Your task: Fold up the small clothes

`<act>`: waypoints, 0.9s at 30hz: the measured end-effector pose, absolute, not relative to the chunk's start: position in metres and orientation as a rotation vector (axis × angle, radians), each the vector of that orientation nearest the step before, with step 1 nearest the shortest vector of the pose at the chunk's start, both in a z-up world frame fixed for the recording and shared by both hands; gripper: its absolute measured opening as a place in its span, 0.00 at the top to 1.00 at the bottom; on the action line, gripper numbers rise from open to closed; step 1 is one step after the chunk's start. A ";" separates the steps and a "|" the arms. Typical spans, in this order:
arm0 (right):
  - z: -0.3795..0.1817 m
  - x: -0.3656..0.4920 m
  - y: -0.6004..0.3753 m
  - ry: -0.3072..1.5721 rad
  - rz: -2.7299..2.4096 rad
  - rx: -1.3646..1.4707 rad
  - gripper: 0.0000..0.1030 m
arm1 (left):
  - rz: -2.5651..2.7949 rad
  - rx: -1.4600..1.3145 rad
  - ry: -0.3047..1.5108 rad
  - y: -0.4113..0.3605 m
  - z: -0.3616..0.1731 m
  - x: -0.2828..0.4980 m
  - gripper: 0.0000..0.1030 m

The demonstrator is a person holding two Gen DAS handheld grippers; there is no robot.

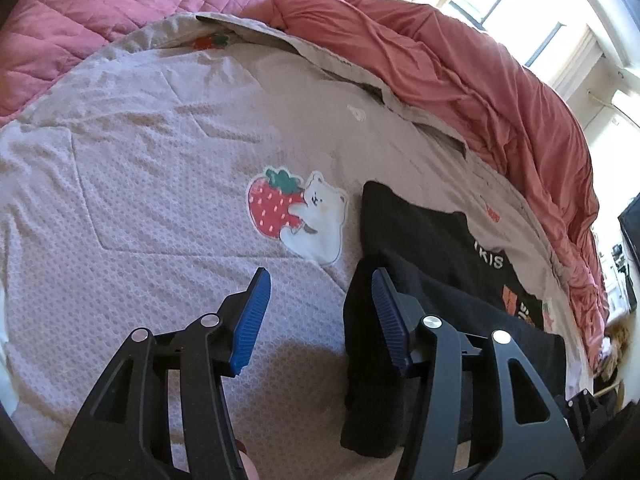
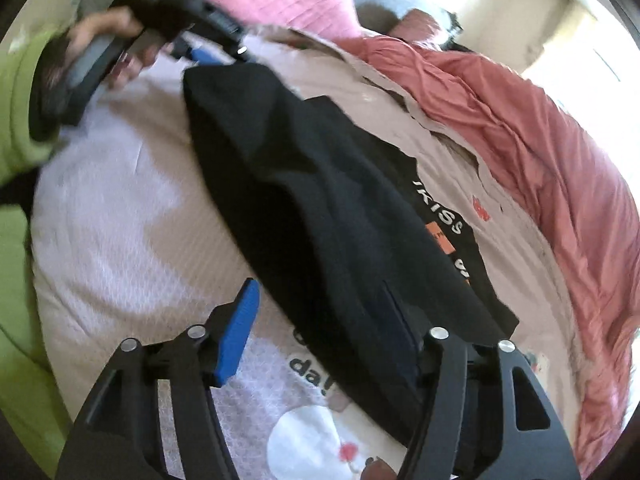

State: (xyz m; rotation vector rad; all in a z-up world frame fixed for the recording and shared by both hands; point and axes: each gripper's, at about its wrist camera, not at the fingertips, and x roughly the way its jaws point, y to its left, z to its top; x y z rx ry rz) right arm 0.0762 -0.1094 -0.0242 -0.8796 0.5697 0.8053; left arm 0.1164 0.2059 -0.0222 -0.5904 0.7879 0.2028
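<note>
Only right wrist shows the left gripper (image 2: 200,54) beside the black shirt (image 2: 320,200).

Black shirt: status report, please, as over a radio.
Left gripper open, right gripper open, nothing held. Black shirt partly folded on the bedspread. Red duvet alongside, not in the way.

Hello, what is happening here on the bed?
A person with a claw in each hand is folding a black garment on a bedspread. Both the left claw and the right claw are open, each at an edge of the partly folded cloth, gripping nothing.
</note>
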 end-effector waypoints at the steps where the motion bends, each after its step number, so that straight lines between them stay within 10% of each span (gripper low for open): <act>1: -0.029 0.078 -0.107 0.563 0.785 -0.903 0.35 | 0.203 -0.592 0.790 0.206 -0.023 0.116 0.57; 6: -0.039 0.094 -0.101 0.567 0.731 -0.900 0.31 | 0.209 -0.611 0.791 0.210 -0.025 0.115 0.56; 8: -0.029 0.102 -0.106 0.613 0.789 -0.809 0.80 | 0.209 -0.620 0.792 0.211 -0.025 0.113 0.56; 10: -0.017 0.109 -0.109 0.617 0.794 -0.750 0.93 | 0.203 -0.625 0.791 0.211 -0.025 0.113 0.56; 27: 0.034 0.156 -0.109 0.587 0.870 -0.653 0.97 | 0.178 -0.646 0.803 0.212 -0.026 0.114 0.53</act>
